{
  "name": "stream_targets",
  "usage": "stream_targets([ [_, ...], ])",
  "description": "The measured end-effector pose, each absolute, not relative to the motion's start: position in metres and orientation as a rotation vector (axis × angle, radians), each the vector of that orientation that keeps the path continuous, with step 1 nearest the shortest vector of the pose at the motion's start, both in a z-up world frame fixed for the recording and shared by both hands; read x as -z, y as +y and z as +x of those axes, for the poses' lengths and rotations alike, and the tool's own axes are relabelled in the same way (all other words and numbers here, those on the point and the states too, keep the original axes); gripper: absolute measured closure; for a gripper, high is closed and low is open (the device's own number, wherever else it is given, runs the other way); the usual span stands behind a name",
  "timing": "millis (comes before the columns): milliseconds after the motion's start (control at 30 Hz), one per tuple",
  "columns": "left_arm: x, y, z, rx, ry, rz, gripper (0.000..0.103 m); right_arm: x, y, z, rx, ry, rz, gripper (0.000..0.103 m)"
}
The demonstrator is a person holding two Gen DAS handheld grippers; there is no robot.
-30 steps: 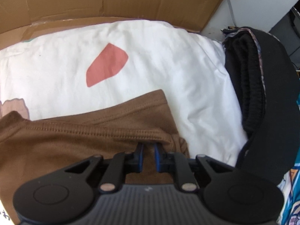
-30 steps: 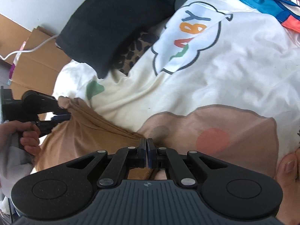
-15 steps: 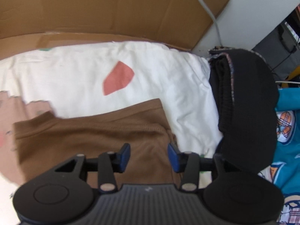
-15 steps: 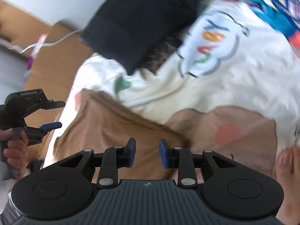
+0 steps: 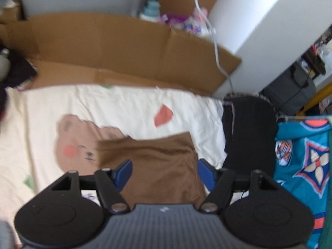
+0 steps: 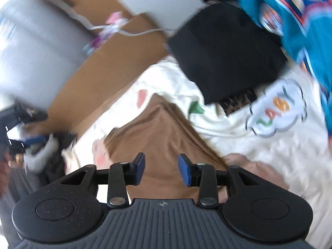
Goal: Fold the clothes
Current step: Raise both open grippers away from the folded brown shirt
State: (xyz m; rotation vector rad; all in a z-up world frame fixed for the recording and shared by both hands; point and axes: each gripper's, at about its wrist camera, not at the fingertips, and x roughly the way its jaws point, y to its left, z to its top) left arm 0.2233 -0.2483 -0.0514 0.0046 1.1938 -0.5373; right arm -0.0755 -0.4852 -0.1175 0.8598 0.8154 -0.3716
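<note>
Brown garment [image 5: 164,161]: folded, lying flat on cream bear-print sheet [image 5: 116,112], below both grippers, untouched.
Left gripper [image 5: 164,172]: jaws wide, just been opening, nothing between them.
Right gripper [image 6: 160,169]: jaws partly apart, likewise just been opening, nothing between them.
Left view only: bear face print [image 5: 76,145], bottle behind cardboard [image 5: 124,49].
Right view only: lettered cloud print [image 6: 276,108], left gripper at frame edge.
Both views: black cushion [image 6: 226,49], teal patterned fabric [image 5: 305,157].
Garment's near edge hidden behind gripper bodies; both views motion-blurred.
</note>
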Motion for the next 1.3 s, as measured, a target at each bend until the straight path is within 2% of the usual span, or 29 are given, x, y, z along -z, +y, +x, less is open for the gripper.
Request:
stream_targets([
  [267,-0.025,-0.164,0.211,0.498,1.172,-0.060,0.023,0.038,-0.477,-0.068,0.289,0.865,0.685,0.058],
  [633,-0.061,-0.044,0.197,0.393,1.153,-0.128,0.023,-0.030,-0.498,-0.055,0.207,0.901,0.585,0.054],
  [933,-0.032,-0.010,0.178,0.365,1.138,-0.206,0.022,-0.013,-0.522,-0.034,0.124,1.007,0.562,0.054],
  [1300,0.044,-0.026,0.150,0.360,1.169,-0.253,0.023,0.048,-0.533,-0.003,0.018,1.089,0.508,0.054],
])
